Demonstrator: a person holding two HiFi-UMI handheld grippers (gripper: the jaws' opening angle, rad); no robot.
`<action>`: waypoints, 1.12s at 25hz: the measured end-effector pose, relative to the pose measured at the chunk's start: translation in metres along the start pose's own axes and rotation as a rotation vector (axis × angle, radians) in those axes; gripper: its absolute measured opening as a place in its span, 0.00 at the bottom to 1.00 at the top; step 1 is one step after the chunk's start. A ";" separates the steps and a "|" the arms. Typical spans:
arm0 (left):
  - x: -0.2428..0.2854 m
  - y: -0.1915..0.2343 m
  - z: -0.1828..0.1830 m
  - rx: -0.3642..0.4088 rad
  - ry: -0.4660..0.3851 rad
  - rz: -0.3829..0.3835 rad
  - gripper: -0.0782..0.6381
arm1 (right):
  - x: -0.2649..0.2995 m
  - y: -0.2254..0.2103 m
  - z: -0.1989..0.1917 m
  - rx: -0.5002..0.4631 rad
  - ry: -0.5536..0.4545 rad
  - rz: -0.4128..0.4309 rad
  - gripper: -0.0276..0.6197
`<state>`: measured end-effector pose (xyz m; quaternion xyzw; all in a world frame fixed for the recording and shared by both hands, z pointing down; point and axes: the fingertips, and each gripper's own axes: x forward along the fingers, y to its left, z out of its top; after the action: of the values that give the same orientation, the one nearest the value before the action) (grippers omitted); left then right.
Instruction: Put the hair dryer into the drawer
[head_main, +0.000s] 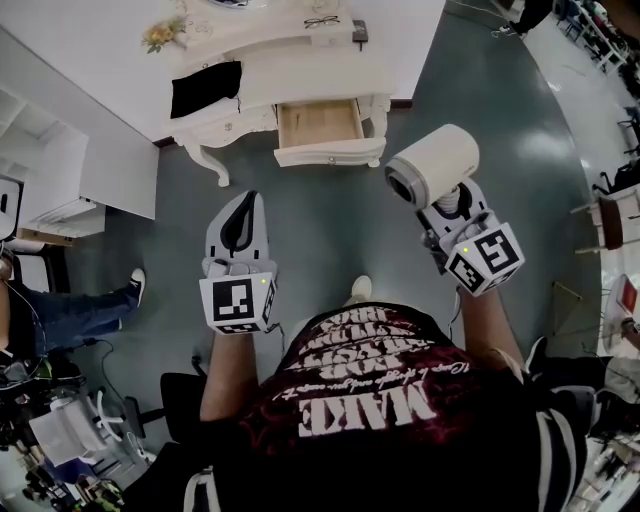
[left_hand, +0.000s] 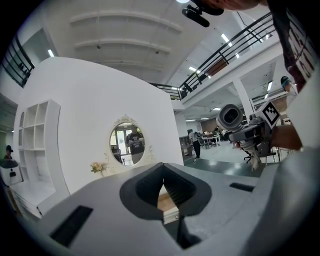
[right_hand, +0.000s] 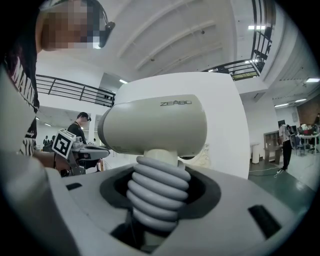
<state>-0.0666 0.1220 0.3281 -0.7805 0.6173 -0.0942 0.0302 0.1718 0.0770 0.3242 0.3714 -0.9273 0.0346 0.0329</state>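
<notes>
"Hair dryer (head_main: 432, 163), position?" asks the first inspector.

"Held in the right gripper (head_main: 455, 215). The ribbed grey handle sits between the jaws, which stand fairly wide and press on it from both sides. The cream barrel lies just beyond the fingertips, crosswise to the line of the jaws."

"And the drawer (head_main: 330, 153)?"

"Pulled open under the white dressing table (head_main: 300, 70). Its wooden bottom is bare as far as can be seen. From the right gripper it lies ahead and off toward the side of the left gripper (head_main: 243, 212), well apart from both. Nothing stands in between."

"State of the left gripper?"

"Jaws closed tip to tip, nothing in them. It points toward the drawer front and is about as near to it as the right one, but it carries nothing."

"Assessment?"

"Carry in hand, placement not yet begun. In my judgement the coming move belongs to the right gripper: forward and across until the barrel is over the open drawer, then down. The barrel sits slantwise to the drawer's width, so it probably needs squaring up first, or it could catch on the drawer front."
</notes>
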 end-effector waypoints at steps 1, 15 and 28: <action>0.004 -0.001 0.002 0.001 -0.002 0.003 0.12 | 0.001 -0.004 0.001 -0.001 -0.002 0.004 0.37; 0.046 -0.026 0.013 0.037 -0.003 0.047 0.12 | 0.018 -0.057 0.007 -0.012 -0.018 0.072 0.37; 0.069 -0.001 -0.008 0.024 0.038 0.063 0.12 | 0.056 -0.062 -0.002 0.027 -0.010 0.107 0.37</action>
<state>-0.0521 0.0556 0.3439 -0.7582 0.6410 -0.1153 0.0307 0.1748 -0.0060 0.3333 0.3216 -0.9455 0.0470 0.0216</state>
